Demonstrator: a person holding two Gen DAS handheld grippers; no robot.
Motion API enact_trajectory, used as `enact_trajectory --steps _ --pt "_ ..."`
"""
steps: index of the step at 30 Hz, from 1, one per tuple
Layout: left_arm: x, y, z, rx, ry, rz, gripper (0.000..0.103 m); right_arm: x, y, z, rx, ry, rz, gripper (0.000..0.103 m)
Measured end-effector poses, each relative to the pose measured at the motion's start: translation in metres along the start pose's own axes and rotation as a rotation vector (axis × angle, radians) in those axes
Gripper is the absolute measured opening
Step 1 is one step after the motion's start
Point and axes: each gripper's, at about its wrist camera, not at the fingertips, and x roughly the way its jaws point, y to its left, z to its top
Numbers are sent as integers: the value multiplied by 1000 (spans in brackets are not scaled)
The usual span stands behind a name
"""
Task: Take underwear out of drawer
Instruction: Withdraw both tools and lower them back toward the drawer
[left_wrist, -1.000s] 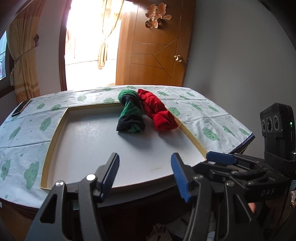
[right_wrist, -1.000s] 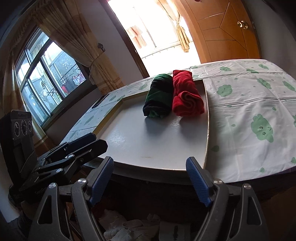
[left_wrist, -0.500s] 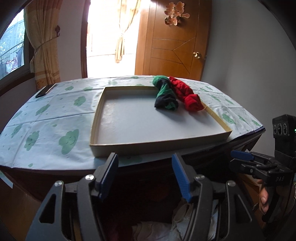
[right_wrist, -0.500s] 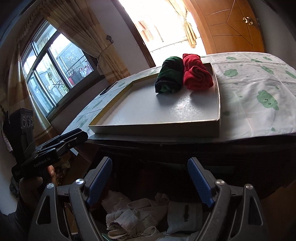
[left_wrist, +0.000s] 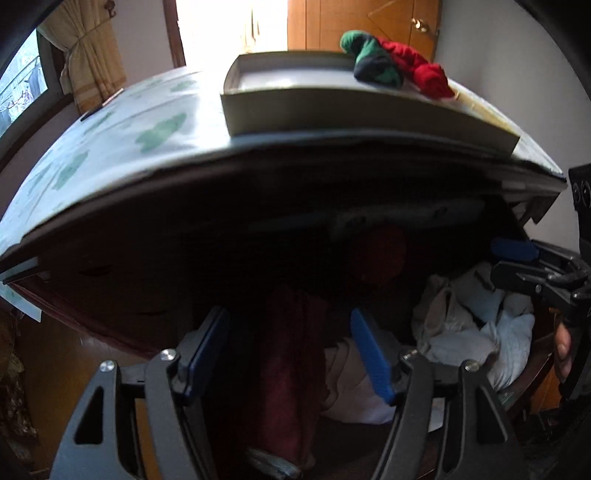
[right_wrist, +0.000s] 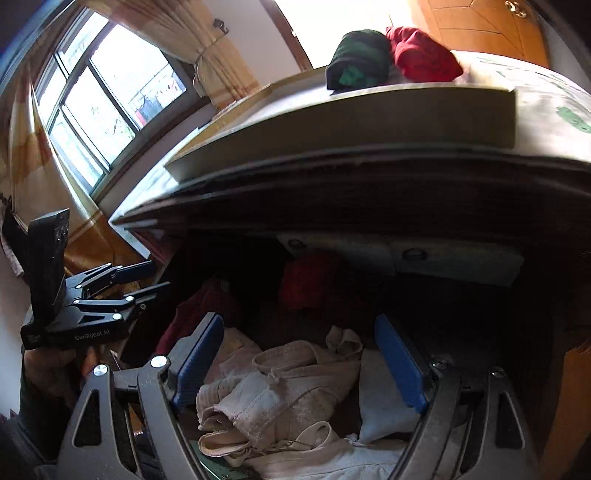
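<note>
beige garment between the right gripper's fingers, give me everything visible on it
The beige garment is a crumpled, pale pinkish-beige piece of soft fabric with stitched seams and a rolled elastic edge. It lies loose in the open drawer under the tabletop, against a white cloth. The open right gripper frames it; contact cannot be told.

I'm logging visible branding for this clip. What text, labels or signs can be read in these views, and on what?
"GenRobot.AI": white lettering on the side of the left gripper, seen from the right wrist view.
A small white mark left of that lettering: too small to read.
Nothing legible on the right gripper, the tray or the tablecloth.
</note>
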Motion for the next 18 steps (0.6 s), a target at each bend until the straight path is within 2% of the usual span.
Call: enact_trajectory --steps 3,8,13,15,18 --pt "16 1 -5 -3 89 -1 69 10 -1 -1 0 38 -8 85" --pt "31 0 -8 3 166 -1 69 19 -5 -1 28 92 -12 86" --pt "45 -2 -10 15 213 -4 69 34 -12 -1 70 182 -62 87" --pt "48 -3 -10 14 225 -20 67 33 -13 -1 72 176 -57 87" --pt "53 -4 -8 36 230 0 61 32 -15 -4 75 172 -53 88"
